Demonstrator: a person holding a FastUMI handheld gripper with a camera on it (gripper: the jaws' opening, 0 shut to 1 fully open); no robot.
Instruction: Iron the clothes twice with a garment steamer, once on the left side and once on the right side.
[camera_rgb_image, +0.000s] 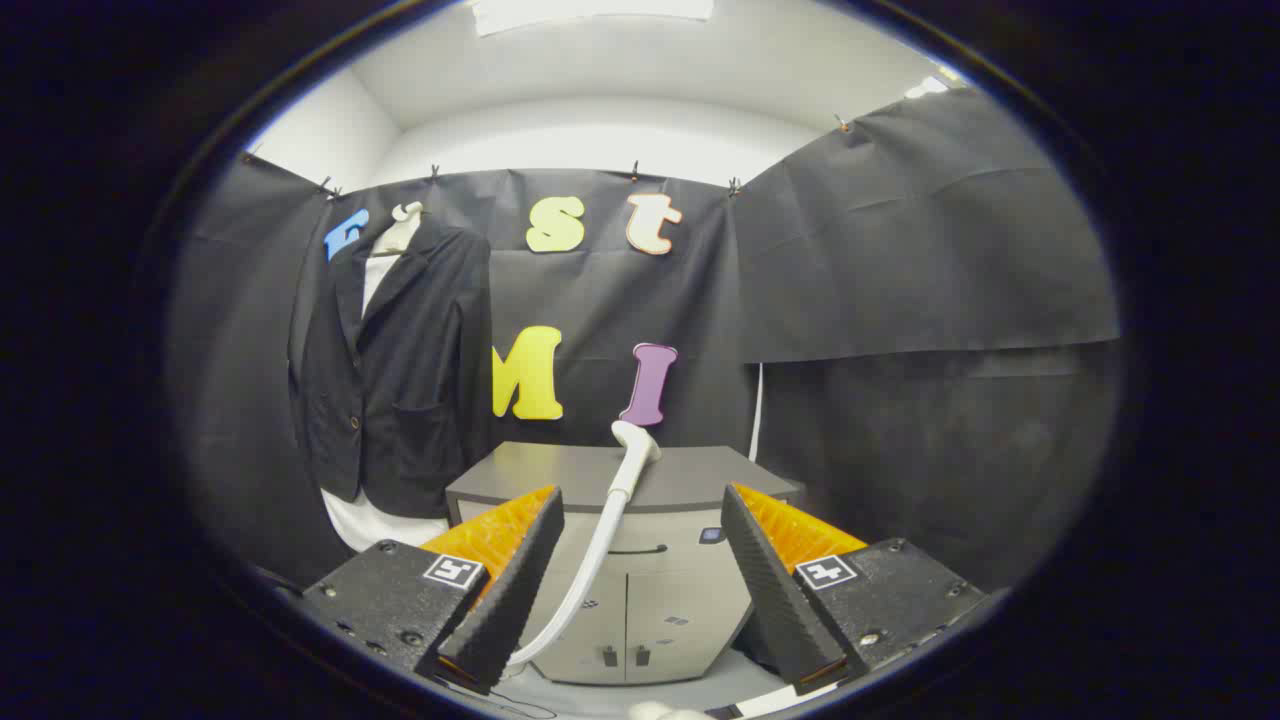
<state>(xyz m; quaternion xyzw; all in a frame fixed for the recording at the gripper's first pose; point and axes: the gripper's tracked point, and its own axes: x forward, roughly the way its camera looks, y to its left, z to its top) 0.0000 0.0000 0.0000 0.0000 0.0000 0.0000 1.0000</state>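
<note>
A dark suit jacket (395, 370) over a white shirt hangs on a hanger against the booth wall, to the left beyond my fingers. The white garment steamer (622, 478) leans against the front of a grey cabinet (620, 475), its head resting at the cabinet's top edge and its hose running down toward the floor. My gripper (640, 535) is open, fingers spread wide, with the steamer's handle showing between them but farther off. Nothing is held.
The grey cabinet with two lower doors (650, 620) stands straight ahead against the black cloth wall. A white cable (757, 415) hangs down the wall behind its right corner. A white object (665, 711) lies on the floor just below the fingers.
</note>
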